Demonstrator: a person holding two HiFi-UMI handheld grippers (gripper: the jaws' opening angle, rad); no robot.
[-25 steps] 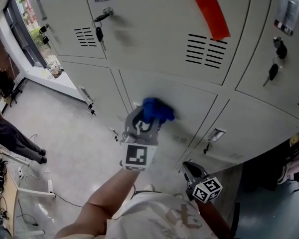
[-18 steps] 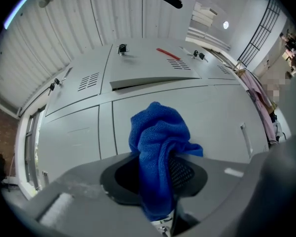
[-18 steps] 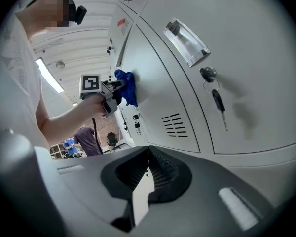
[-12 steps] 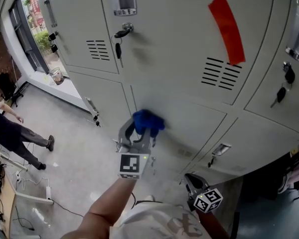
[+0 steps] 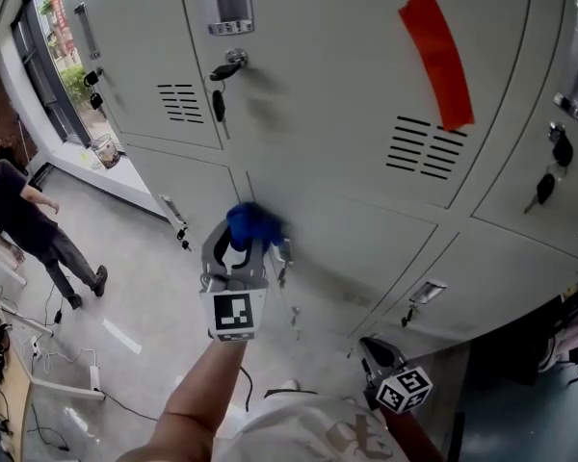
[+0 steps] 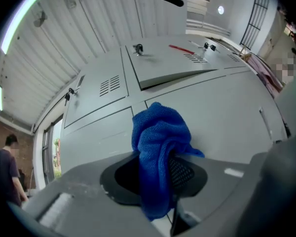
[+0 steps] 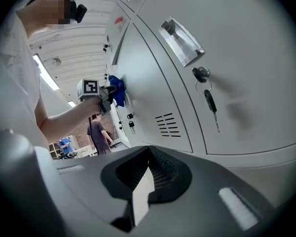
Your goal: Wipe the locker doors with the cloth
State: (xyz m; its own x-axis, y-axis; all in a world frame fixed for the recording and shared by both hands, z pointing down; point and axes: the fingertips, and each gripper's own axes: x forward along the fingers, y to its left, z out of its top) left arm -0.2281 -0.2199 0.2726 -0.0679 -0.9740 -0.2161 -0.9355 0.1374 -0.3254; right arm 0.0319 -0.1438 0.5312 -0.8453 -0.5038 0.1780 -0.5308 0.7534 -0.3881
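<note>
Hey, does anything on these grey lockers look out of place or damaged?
One thing: a red strip of tape is stuck at a slant across the grey upper locker door, above its vent slots. No dents or spills show. The left gripper holds the blue cloth against a lower door.

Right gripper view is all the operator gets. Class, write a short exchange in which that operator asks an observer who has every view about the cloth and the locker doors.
Operator: Is the cloth actually gripped?
Observer: Yes. The left gripper view shows the blue cloth pinched between the jaws of the left gripper, bunched up above them.
Operator: Where on the lockers is it?
Observer: The head view puts it against a lower locker door, at that door's left edge, just under the keyed door that carries the red strip.
</note>
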